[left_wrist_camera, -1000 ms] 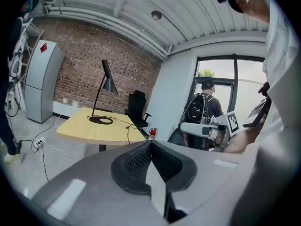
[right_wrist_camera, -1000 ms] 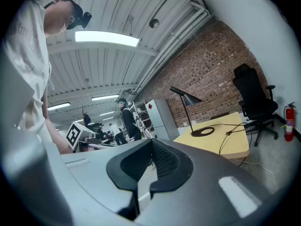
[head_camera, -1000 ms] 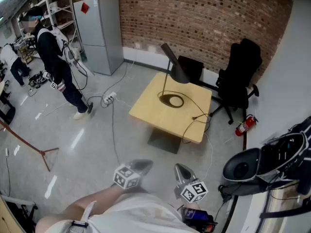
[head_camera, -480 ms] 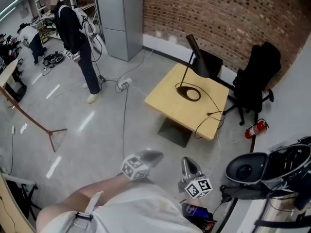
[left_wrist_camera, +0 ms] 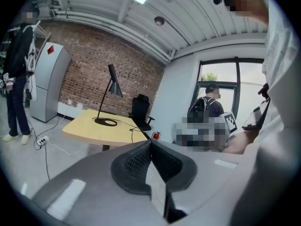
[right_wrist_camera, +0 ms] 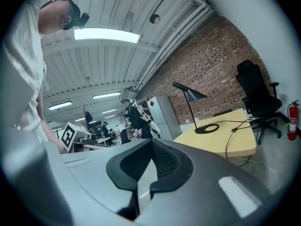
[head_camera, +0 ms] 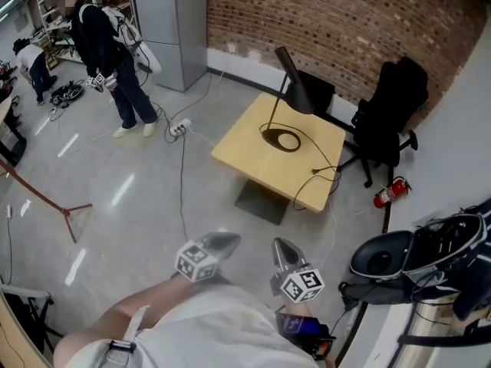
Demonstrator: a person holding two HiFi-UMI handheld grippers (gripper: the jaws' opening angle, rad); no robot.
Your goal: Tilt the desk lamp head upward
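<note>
A black desk lamp (head_camera: 294, 90) stands on a yellow table (head_camera: 253, 156), its ring base (head_camera: 281, 139) on the top and its cone head pointing down. The lamp (left_wrist_camera: 111, 87) shows far ahead in the left gripper view and the lamp (right_wrist_camera: 190, 96) shows far off in the right gripper view too. My left gripper (head_camera: 221, 243) and right gripper (head_camera: 283, 253) hang low near my body, well short of the table. Both are shut with nothing between the jaws.
A black office chair (head_camera: 385, 110) stands behind the table, a red fire extinguisher (head_camera: 388, 194) on the floor beside it. A cable runs from the table to a power strip (head_camera: 178, 128). A person (head_camera: 107, 48) stands near a grey fridge (head_camera: 170, 25). Dark equipment (head_camera: 414, 255) sits at right.
The head view swung about: the table and lamp shifted right and then back left. The person by the fridge walked a little. Both grippers stayed shut and low.
</note>
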